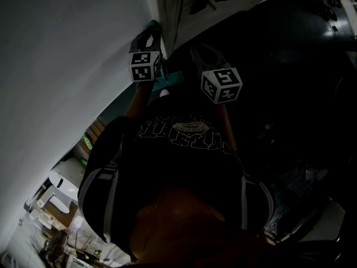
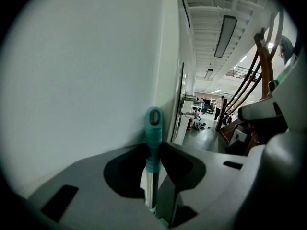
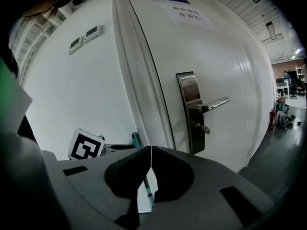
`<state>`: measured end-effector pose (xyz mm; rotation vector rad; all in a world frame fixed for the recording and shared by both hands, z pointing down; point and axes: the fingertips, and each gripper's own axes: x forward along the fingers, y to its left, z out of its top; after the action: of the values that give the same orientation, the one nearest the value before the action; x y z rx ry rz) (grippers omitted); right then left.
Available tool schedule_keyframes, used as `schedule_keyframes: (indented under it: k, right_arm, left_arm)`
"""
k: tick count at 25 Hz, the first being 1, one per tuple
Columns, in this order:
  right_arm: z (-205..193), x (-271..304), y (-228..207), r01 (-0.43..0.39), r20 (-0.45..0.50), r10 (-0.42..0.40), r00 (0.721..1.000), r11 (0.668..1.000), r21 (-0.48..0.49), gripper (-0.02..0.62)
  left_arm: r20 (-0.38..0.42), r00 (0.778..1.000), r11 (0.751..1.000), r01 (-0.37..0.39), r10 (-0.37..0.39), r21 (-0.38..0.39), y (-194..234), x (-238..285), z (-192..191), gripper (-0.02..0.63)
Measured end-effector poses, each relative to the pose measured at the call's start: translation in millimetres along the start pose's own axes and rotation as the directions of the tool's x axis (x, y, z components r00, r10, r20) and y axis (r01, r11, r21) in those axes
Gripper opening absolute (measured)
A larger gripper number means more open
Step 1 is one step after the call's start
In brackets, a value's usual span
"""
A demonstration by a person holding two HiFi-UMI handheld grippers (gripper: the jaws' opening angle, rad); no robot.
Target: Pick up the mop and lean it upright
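Note:
The mop's handle (image 2: 154, 128), a silver pole with a teal grip and a hanging loop at its top, stands upright against the white wall (image 2: 86, 80). My left gripper (image 2: 154, 148) is shut on the handle just below the teal grip. In the head view the left gripper (image 1: 148, 37) is at the wall corner, with a piece of the teal handle (image 1: 168, 80) beside it. My right gripper (image 3: 151, 148) is shut with its tips touching and nothing between them. A stretch of the pole (image 3: 148, 188) shows below its tips. The mop head is hidden.
A white door (image 3: 216, 51) with a metal lever handle (image 3: 211, 104) stands just right of the mop. A dark corridor floor (image 2: 206, 133) runs on past it, with people far off and wooden stair railings (image 2: 263, 66) at the right. The person's own body fills the lower head view.

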<state>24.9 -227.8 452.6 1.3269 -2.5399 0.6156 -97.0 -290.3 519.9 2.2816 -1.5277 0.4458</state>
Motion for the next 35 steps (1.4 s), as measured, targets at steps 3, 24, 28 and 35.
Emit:
schedule_keyframes:
  k: [3, 24, 28, 35]
  right_arm:
    - [-1, -4, 1, 0.000, 0.002, 0.000, 1.000, 1.000, -0.002, 0.020]
    - [-15, -25, 21, -0.047, -0.008, 0.047, 0.999, 0.999, -0.018, 0.020]
    - [-18, -29, 27, -0.059, -0.011, 0.059, 0.998, 0.998, -0.027, 0.020]
    - [-24, -38, 35, -0.073, -0.016, 0.072, 0.997, 0.997, -0.037, 0.020]
  left_arm:
    - [0.001, 1.000, 1.000, -0.005, 0.005, 0.000, 1, -4, -2, 0.146]
    - [0.021, 1.000, 1.000, 0.003, -0.003, 0.019, -32, -44, -15, 0.146]
    - [0.023, 1.000, 1.000, 0.000, 0.000, 0.017, -38, -54, -20, 0.146]
    - [0.034, 0.999, 1.000, 0.007, -0.008, 0.019, -53, -76, -29, 0.146]
